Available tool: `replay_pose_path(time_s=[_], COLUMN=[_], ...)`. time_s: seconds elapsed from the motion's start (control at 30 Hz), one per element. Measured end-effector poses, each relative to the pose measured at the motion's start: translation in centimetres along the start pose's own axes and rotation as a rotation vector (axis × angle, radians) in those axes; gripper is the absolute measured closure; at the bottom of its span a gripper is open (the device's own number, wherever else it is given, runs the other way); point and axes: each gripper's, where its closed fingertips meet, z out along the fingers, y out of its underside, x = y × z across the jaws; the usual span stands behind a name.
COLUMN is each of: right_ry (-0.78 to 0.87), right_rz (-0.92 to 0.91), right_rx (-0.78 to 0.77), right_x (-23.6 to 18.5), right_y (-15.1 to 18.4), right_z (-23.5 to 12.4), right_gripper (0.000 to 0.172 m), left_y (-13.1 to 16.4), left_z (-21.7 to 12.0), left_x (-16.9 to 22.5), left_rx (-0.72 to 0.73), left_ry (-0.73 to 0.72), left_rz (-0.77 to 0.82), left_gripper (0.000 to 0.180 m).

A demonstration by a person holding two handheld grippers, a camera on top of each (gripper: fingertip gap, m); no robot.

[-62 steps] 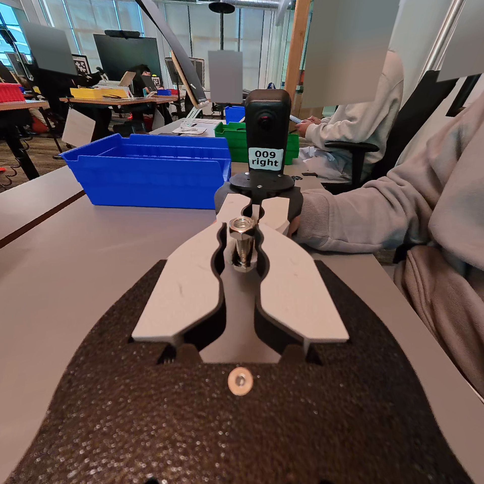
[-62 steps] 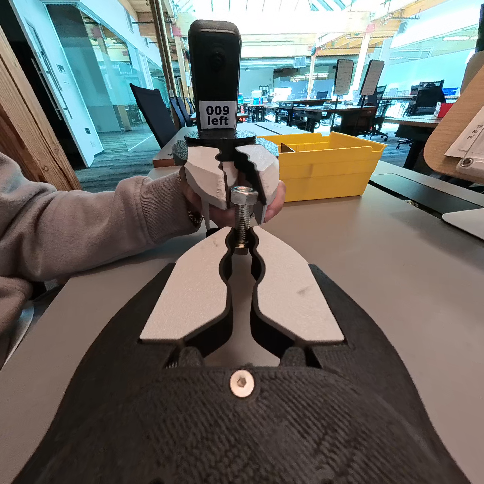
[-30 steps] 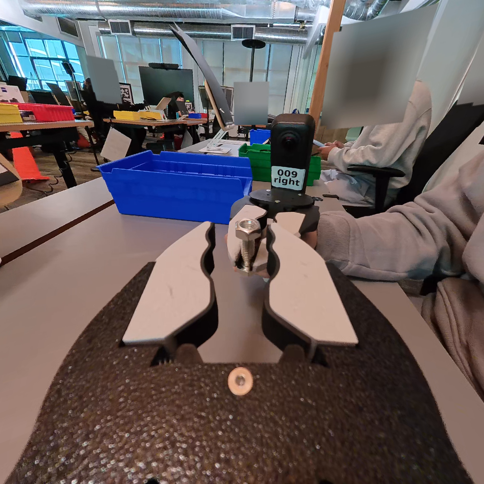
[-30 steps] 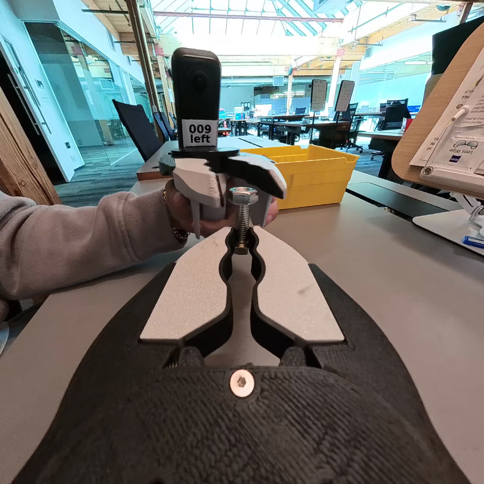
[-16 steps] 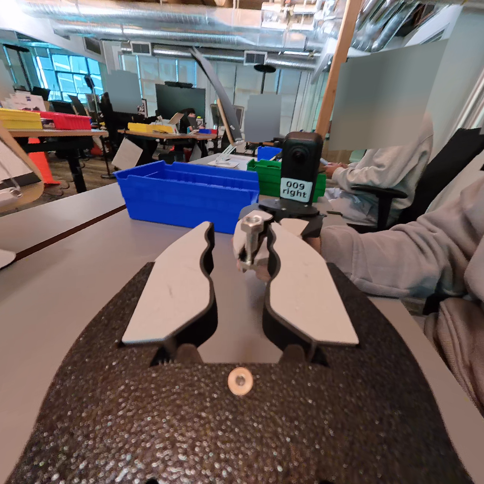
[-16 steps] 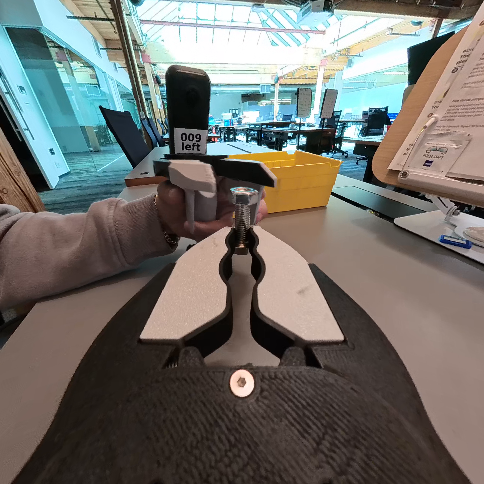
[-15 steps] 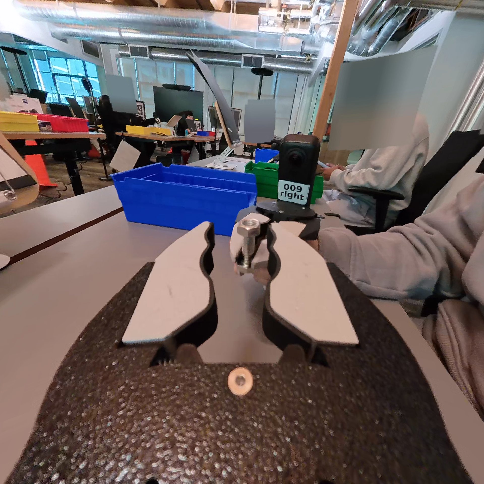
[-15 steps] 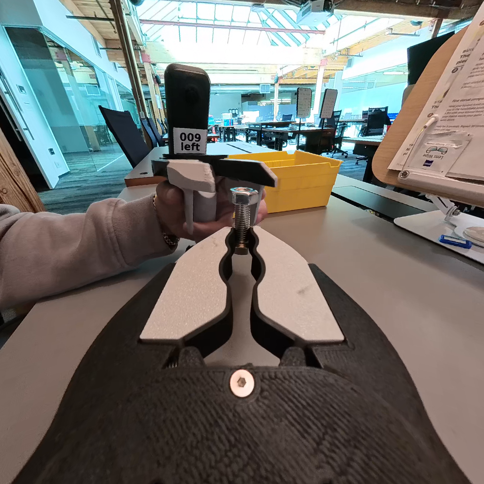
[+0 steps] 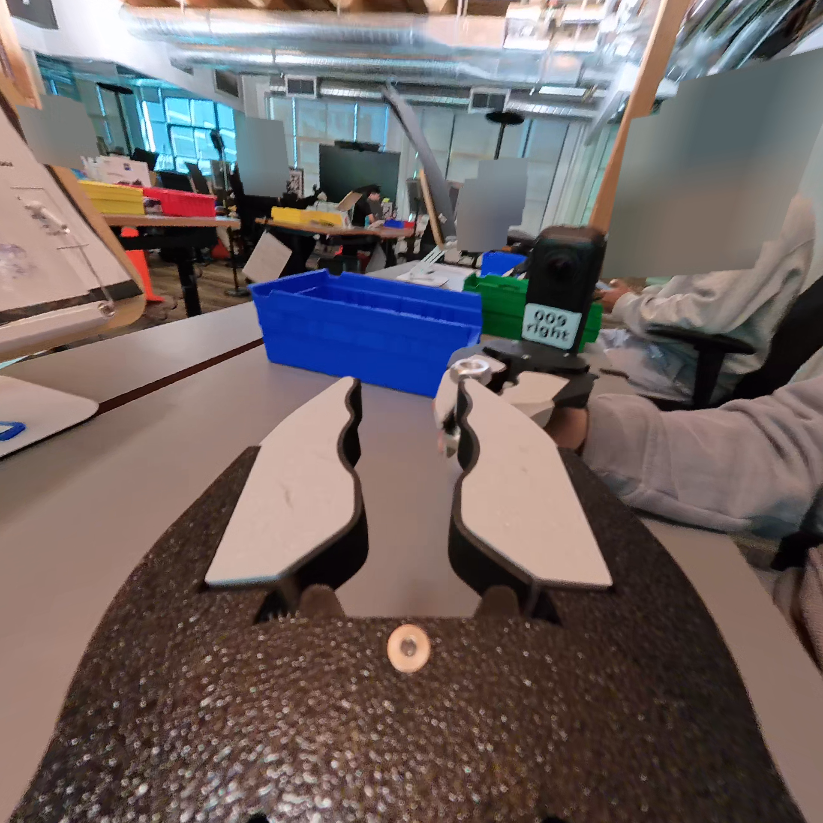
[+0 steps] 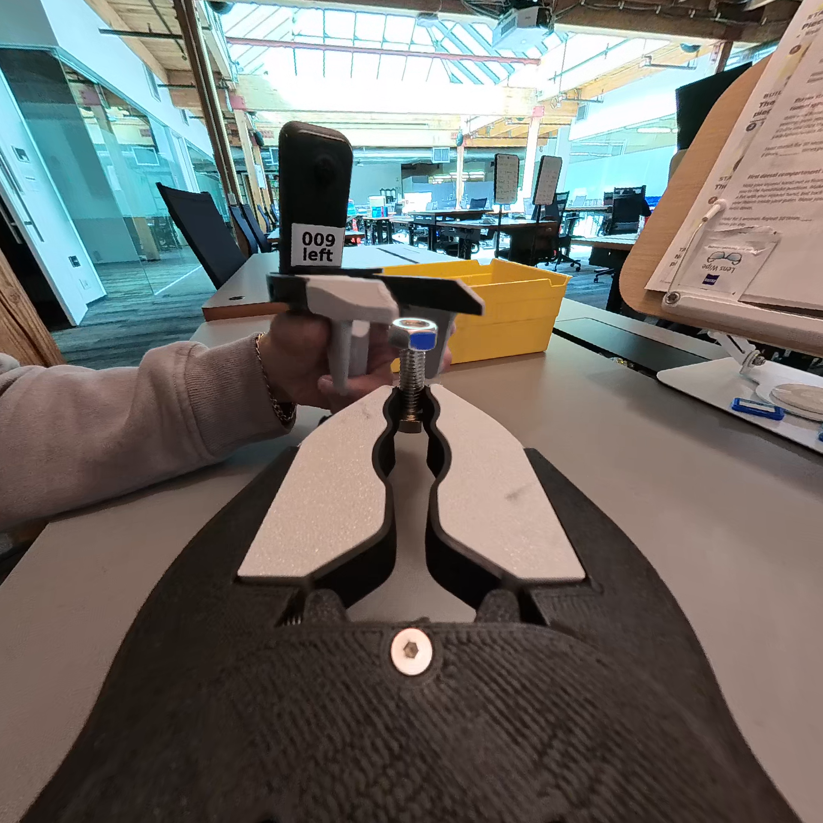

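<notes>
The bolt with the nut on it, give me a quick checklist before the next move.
1. Right gripper fingers clamped on the bolt shank: ok.
2. Bolt upright, nut on its upper end: ok.
3. Left gripper fingers apart, nothing held: ok.
4. Left gripper aligned with the nut: not ok, bolt sits beside its right finger.
5. Nut thread engagement: cannot tell.
6. Table beside the bolt free of obstacles: ok.

A: Where is the bolt (image 10: 413,378) placed?
B: Upright, clamped between the right claw (image 10: 412,403) fingertips, nut (image 10: 414,332) on top, left claw (image 10: 392,320) just behind.
A: And on the counter (image 10: 623,467)?
B: A bin (image 10: 503,307) behind, a stand (image 10: 735,369) to the right.
</notes>
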Motion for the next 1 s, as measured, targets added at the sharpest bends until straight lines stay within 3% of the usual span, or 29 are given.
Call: replay_pose_path(time_s=[0.2,0.53,0.77,1.0], right_ry=[0.010,0.030,0.025,0.040], right_rz=[0.001,0.010,0.006,0.012], right_rx=[-0.005,0.015,0.000,0.006], right_x=[0.1,0.6,0.4,0.7], right_y=[0.2,-0.2,0.1,0.0], right_z=[0.1,-0.3,0.0,-0.1], right_gripper=[0.163,0.163,0.163,0.163], left_y=[-0.1,0.8,0.0,0.8], left_z=[1.6,0.2,1.4,1.4], left_x=[1.9,-1.2,0.8,-0.1], left_rx=[0.014,-0.038,0.017,-0.021], left_ry=[0.062,-0.082,0.005,-0.050], left_rz=[-0.001,0.010,-0.011,-0.004], left_gripper=[0.134,0.136,0.133,0.129])
